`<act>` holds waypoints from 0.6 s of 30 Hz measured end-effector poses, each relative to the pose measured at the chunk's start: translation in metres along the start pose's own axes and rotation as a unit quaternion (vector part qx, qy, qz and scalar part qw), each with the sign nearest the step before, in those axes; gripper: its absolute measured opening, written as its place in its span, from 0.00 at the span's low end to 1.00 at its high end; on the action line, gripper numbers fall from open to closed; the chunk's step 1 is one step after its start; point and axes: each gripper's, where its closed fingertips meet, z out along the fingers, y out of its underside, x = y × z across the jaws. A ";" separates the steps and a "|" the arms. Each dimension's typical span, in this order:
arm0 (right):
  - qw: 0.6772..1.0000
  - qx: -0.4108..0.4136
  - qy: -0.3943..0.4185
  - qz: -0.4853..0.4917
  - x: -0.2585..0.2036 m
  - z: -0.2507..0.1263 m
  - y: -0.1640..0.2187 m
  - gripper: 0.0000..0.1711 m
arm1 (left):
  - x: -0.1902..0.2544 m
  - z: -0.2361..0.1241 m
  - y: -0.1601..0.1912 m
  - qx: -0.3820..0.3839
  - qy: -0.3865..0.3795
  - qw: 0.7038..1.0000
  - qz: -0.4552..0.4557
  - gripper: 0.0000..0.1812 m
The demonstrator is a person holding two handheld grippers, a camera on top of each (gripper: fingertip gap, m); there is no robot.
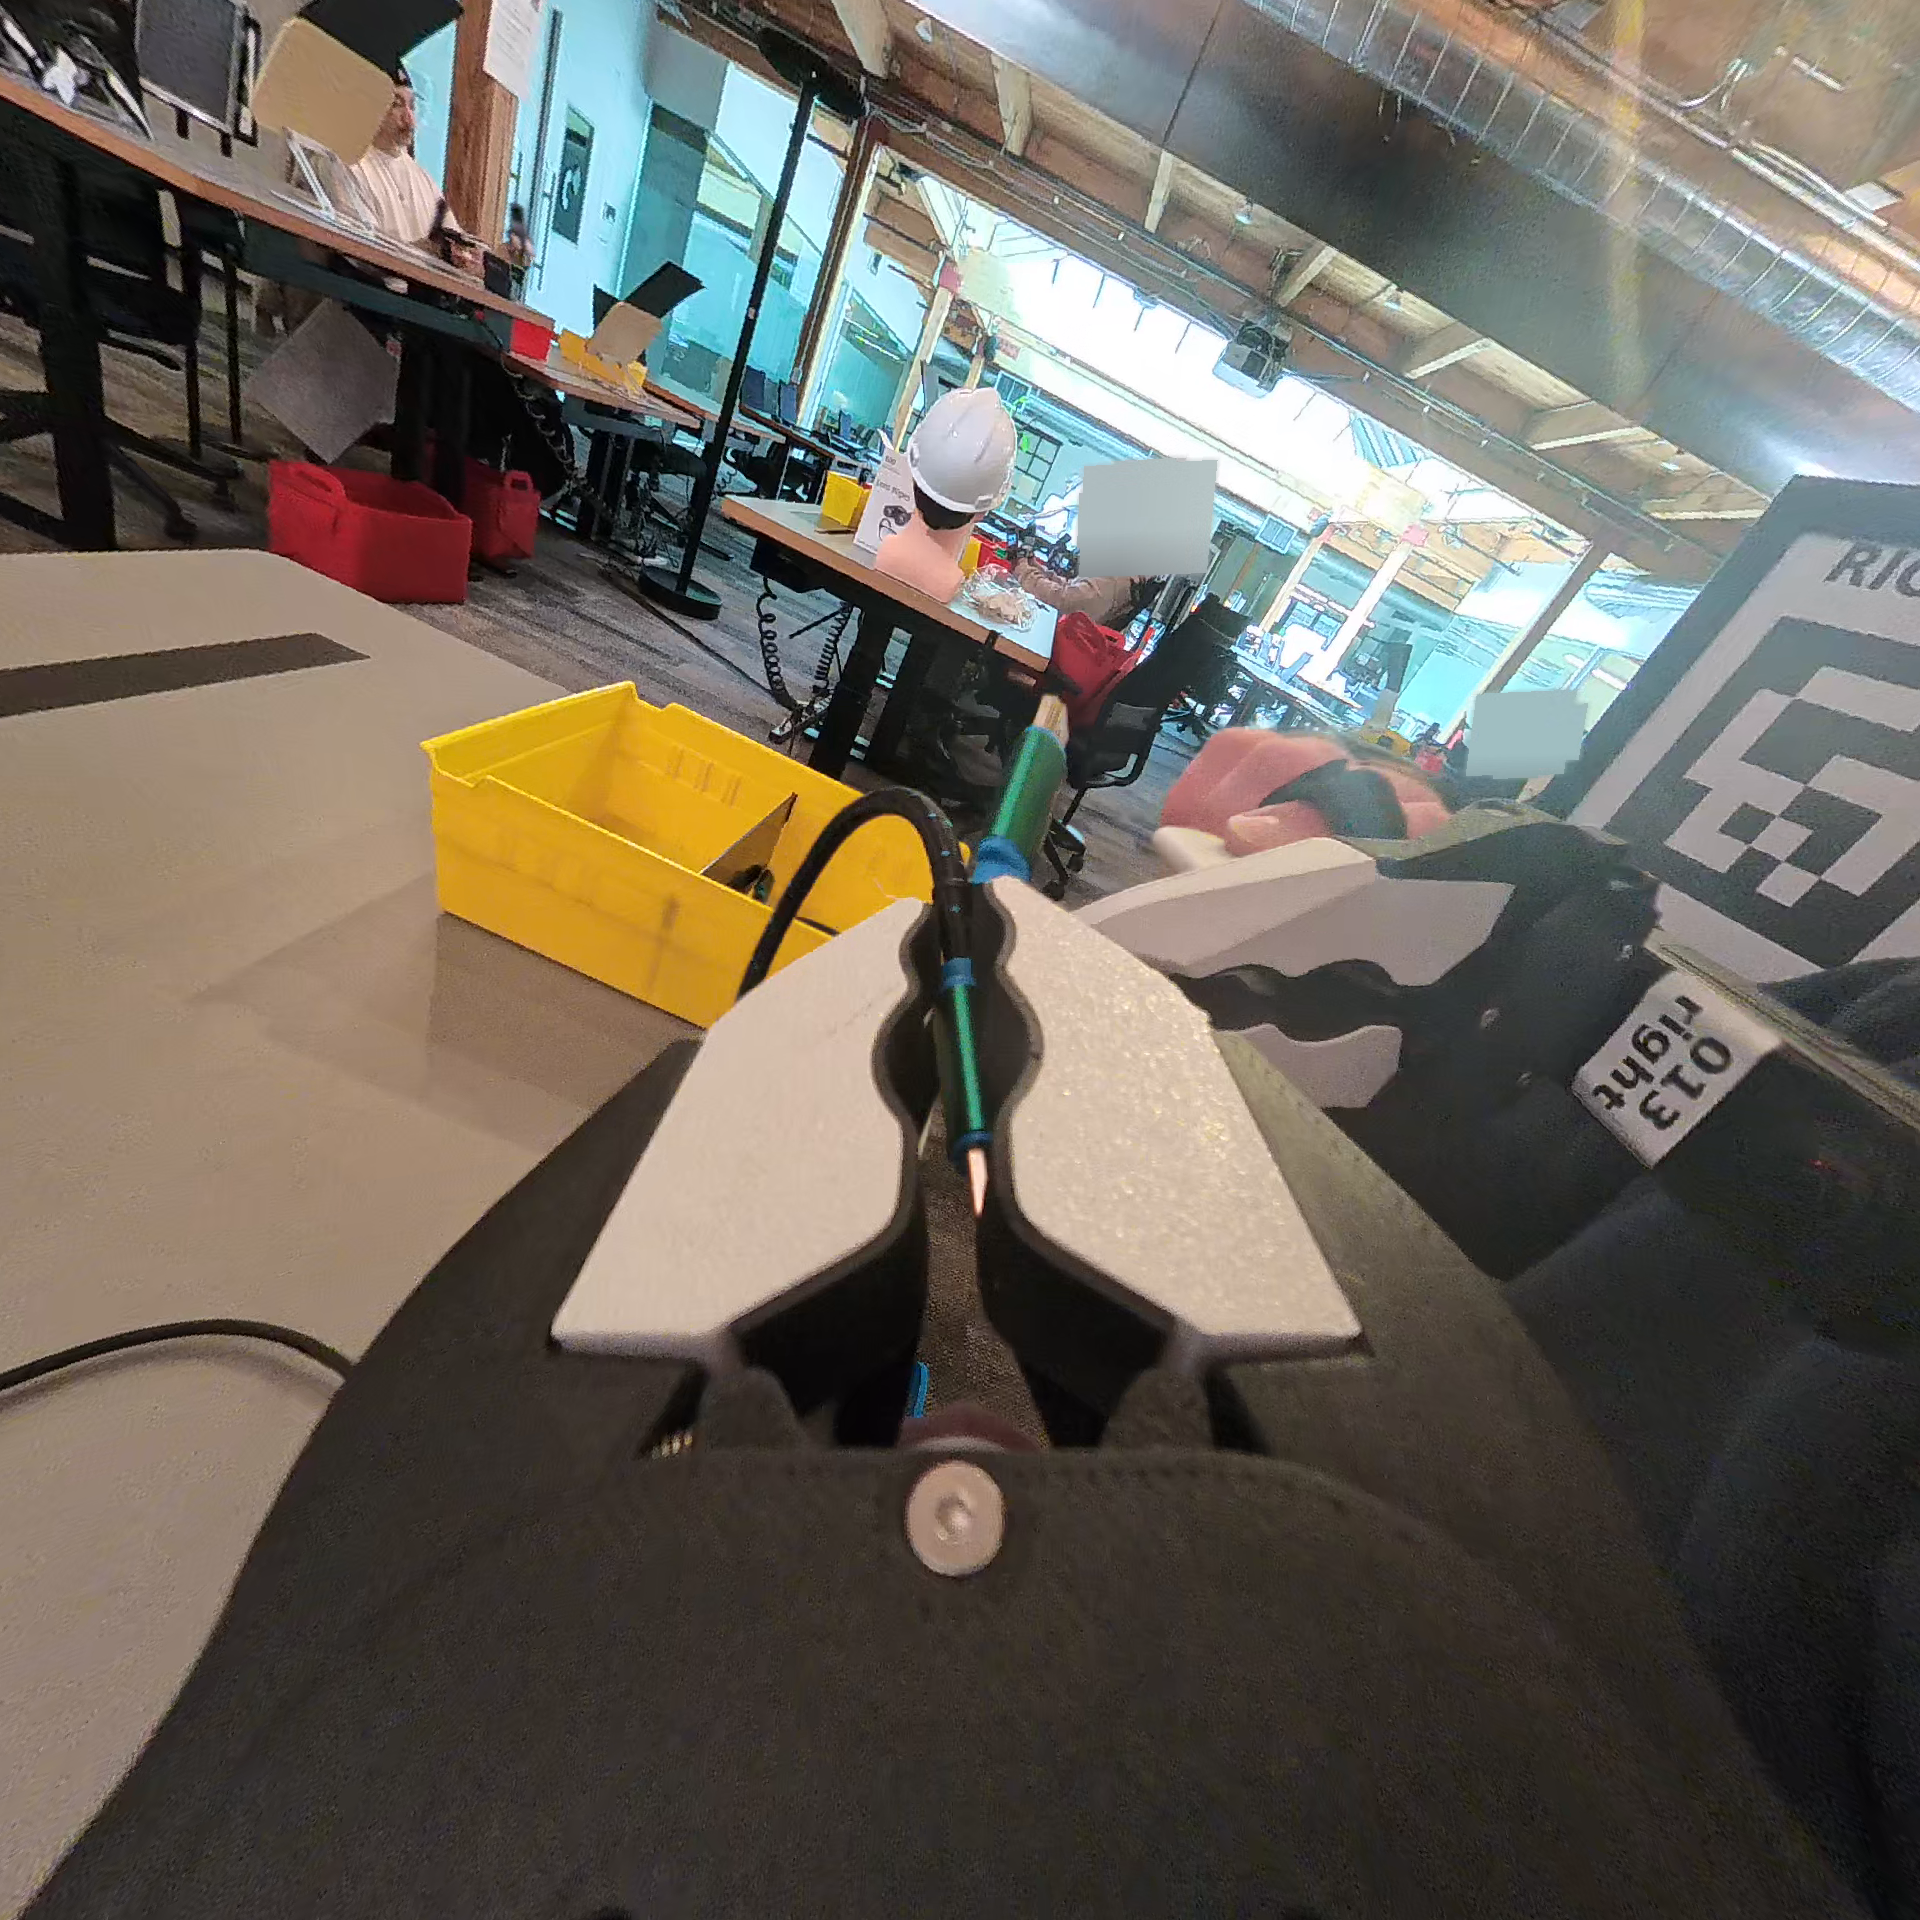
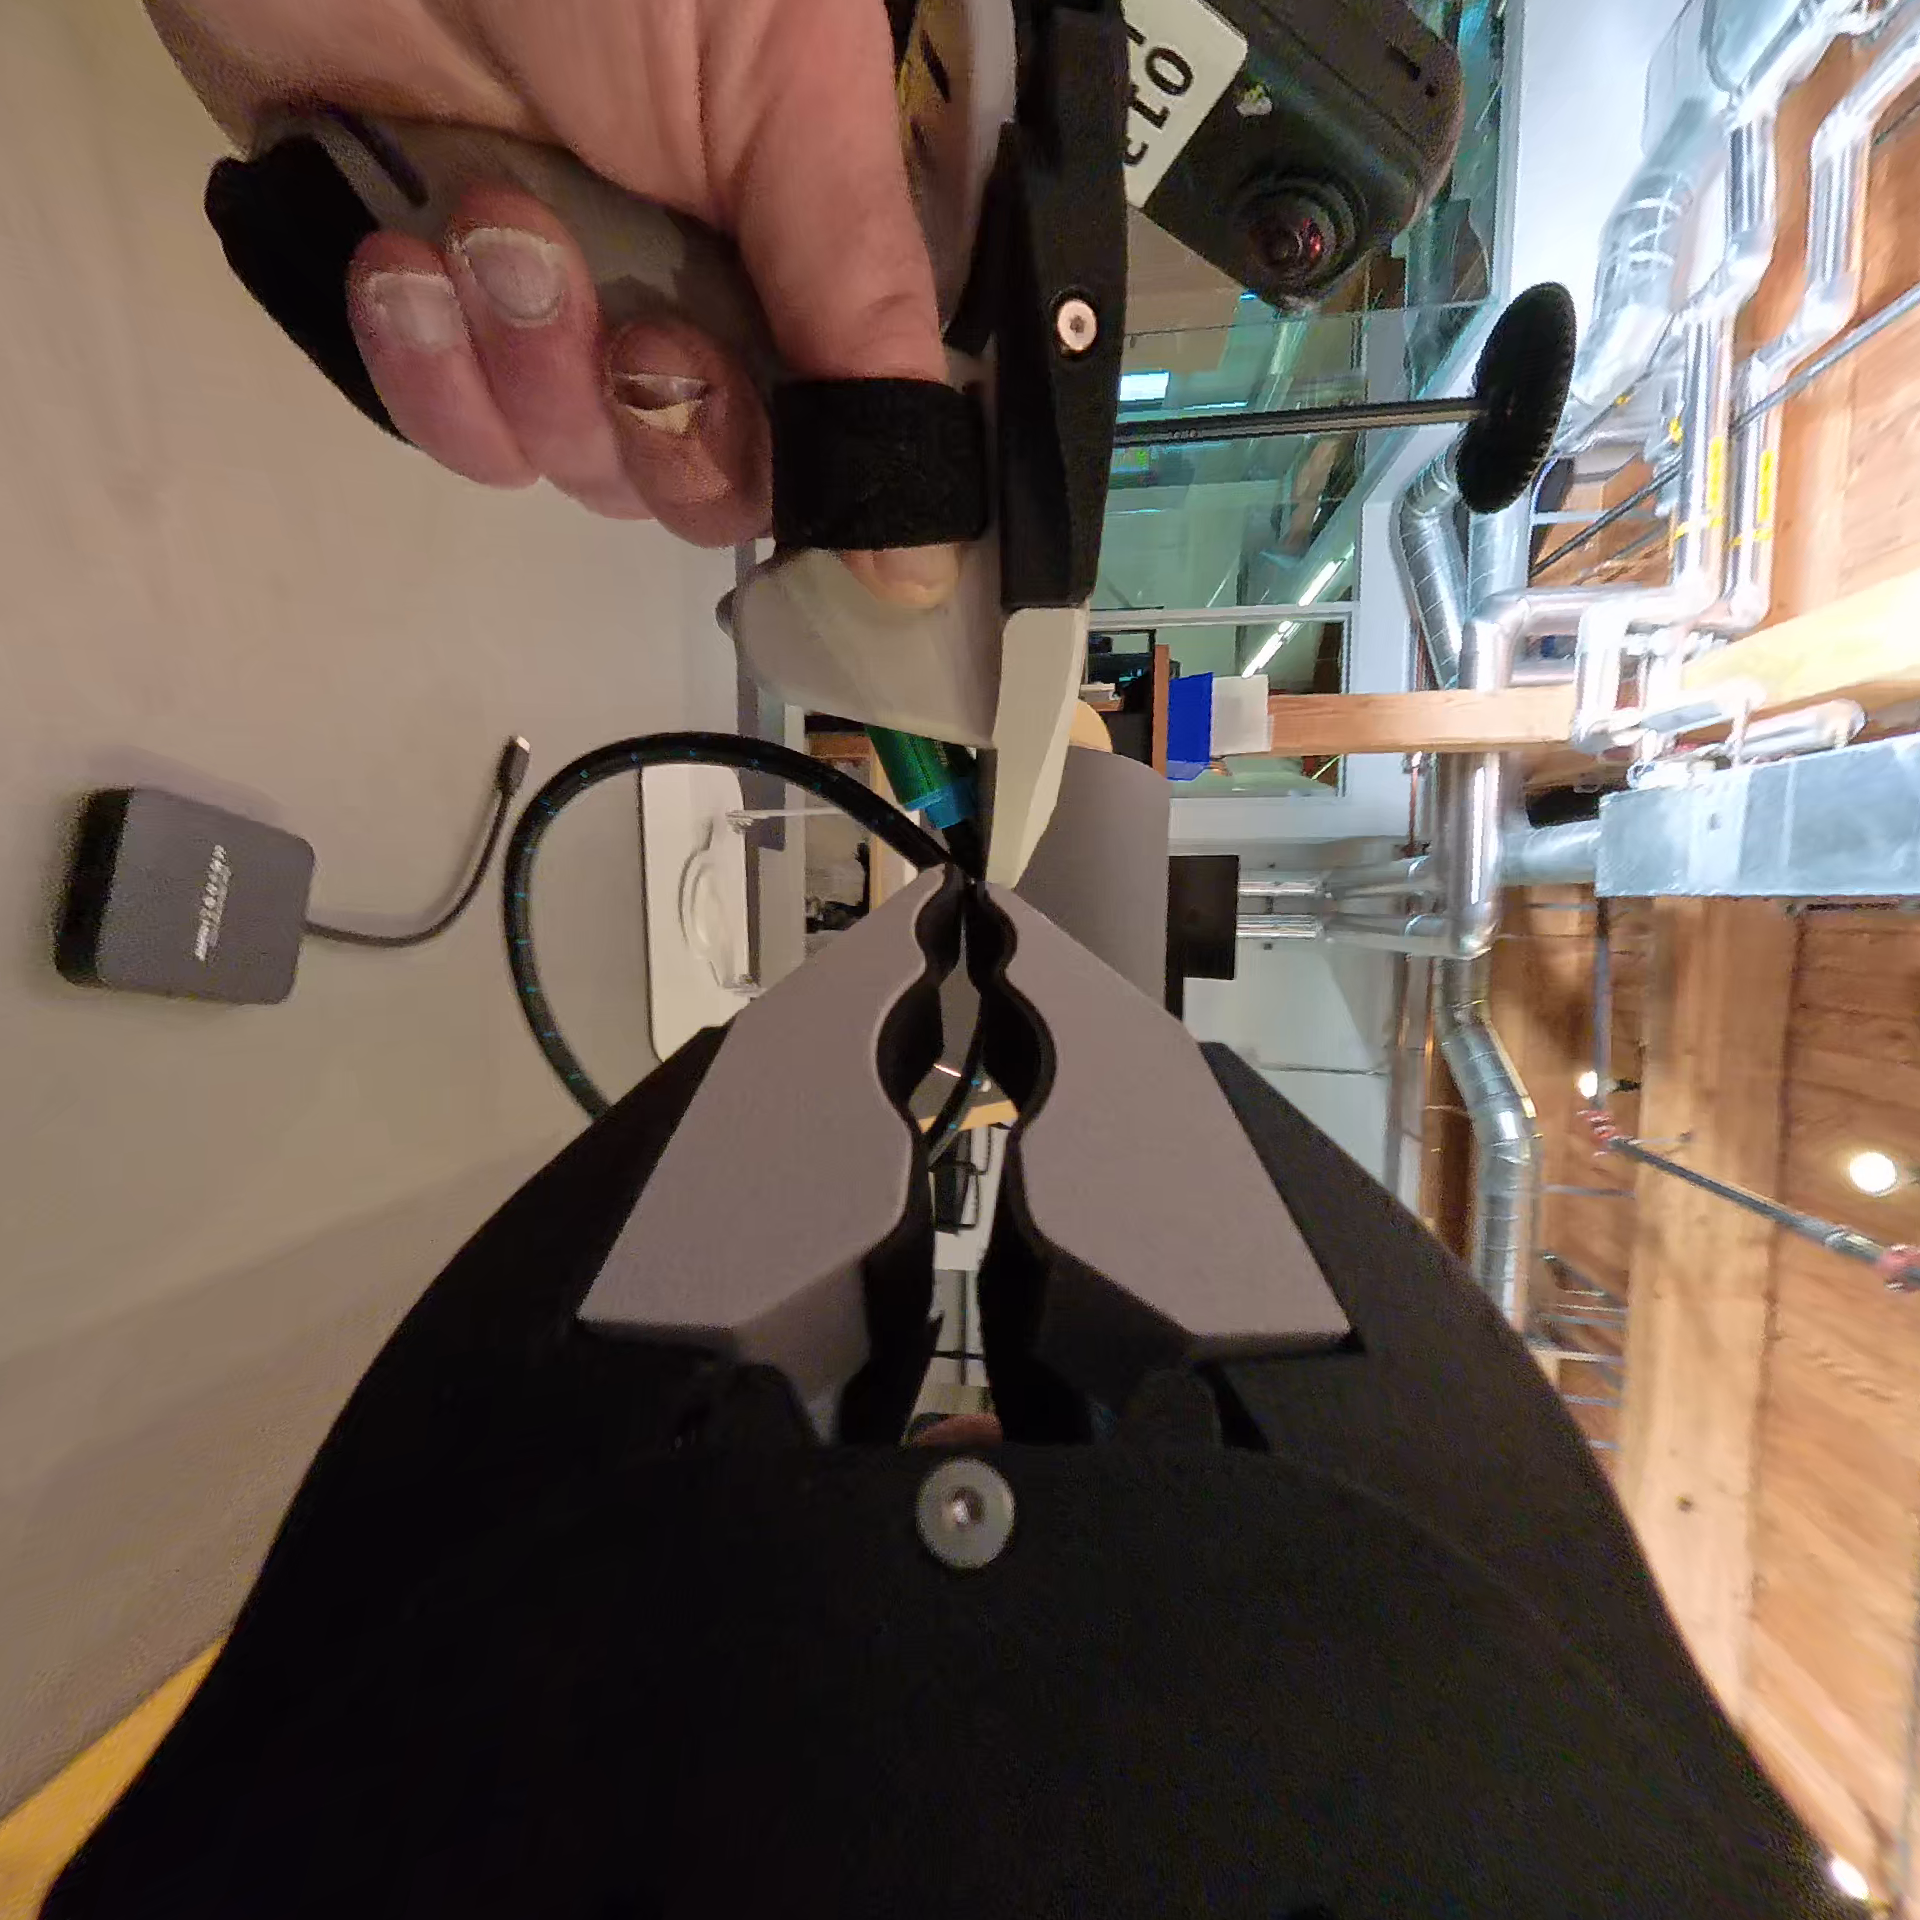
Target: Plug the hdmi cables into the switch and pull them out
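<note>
Left wrist view, both hand-held grippers (image 1: 961, 935) (image 2: 961, 894) pinching HDMI cable (image 1: 831, 862), yellow bin (image 1: 582, 831) (dark contents unclear)

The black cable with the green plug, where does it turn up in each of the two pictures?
Left wrist view: the black cable arcs up from the tips of the left tool, in front of the yellow bin; its green plug sits between the fingers.
Right wrist view: the cable loops left of centre above the right tool; the plug pokes out beside the other tool.
Shared landmark: the green plug.
</note>
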 end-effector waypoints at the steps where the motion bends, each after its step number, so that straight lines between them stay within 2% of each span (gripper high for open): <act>1: 1.000 -0.003 0.001 -0.011 0.000 -0.001 0.000 0.00 | 0.001 0.000 0.000 0.000 0.000 1.000 0.002 0.02; 9: 0.993 0.000 -0.017 -0.114 -0.009 0.001 0.005 0.00 | -0.004 0.002 0.005 -0.011 -0.019 1.000 0.001 0.02; 14: 0.997 0.011 -0.011 -0.080 -0.005 -0.005 0.010 0.00 | -0.003 0.004 0.005 -0.011 -0.008 1.000 0.001 0.02; 17: 0.996 0.082 -0.006 -0.025 -0.004 -0.022 -0.011 0.00 | -0.020 -0.004 -0.005 0.017 -0.044 0.999 -0.009 0.02; 18: 0.997 0.083 0.000 -0.009 -0.002 -0.025 -0.013 0.00 | -0.029 -0.011 -0.011 0.029 -0.047 0.998 -0.021 0.02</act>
